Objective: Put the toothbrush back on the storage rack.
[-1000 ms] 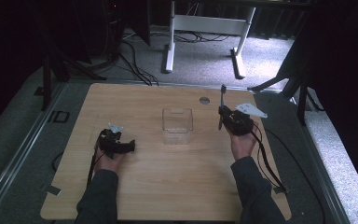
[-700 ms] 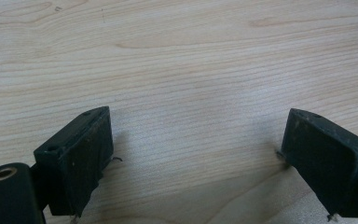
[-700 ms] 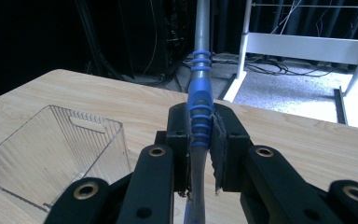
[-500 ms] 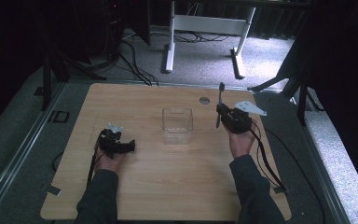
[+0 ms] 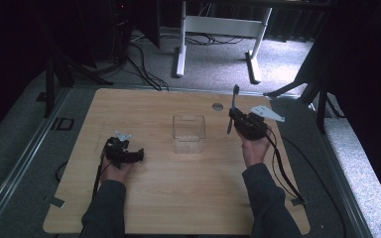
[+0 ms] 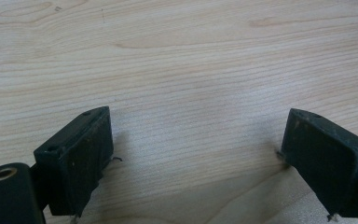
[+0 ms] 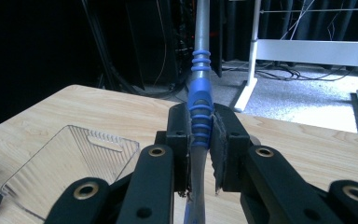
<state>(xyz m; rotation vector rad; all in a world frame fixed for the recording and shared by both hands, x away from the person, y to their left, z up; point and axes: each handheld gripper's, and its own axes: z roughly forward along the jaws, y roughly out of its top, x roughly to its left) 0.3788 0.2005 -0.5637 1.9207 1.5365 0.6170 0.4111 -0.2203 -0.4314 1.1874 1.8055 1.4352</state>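
My right gripper [image 5: 231,118] is held up over the right side of the wooden table [image 5: 178,198], shut on a slim tool [image 5: 233,106] that stands nearly upright. Seen close in the right gripper view, the tool [image 7: 200,98] has a blue ribbed grip and a grey shaft, pinched between the pads of the right gripper [image 7: 200,140]. A clear plastic box [image 5: 189,133] stands empty at the table's middle, to the left of that gripper; the box [image 7: 70,168] appears low on the left there. My left gripper [image 5: 139,154] rests on the table's left side. The left gripper [image 6: 196,154] has its jaws wide apart over bare wood.
A round grommet [image 5: 218,106] sits in the tabletop near the far edge, behind the box. Beyond the table stands a white desk frame [image 5: 181,49] on grey carpet with cables [image 5: 139,64]. Black stands flank both sides, and cables trail from each gripper.
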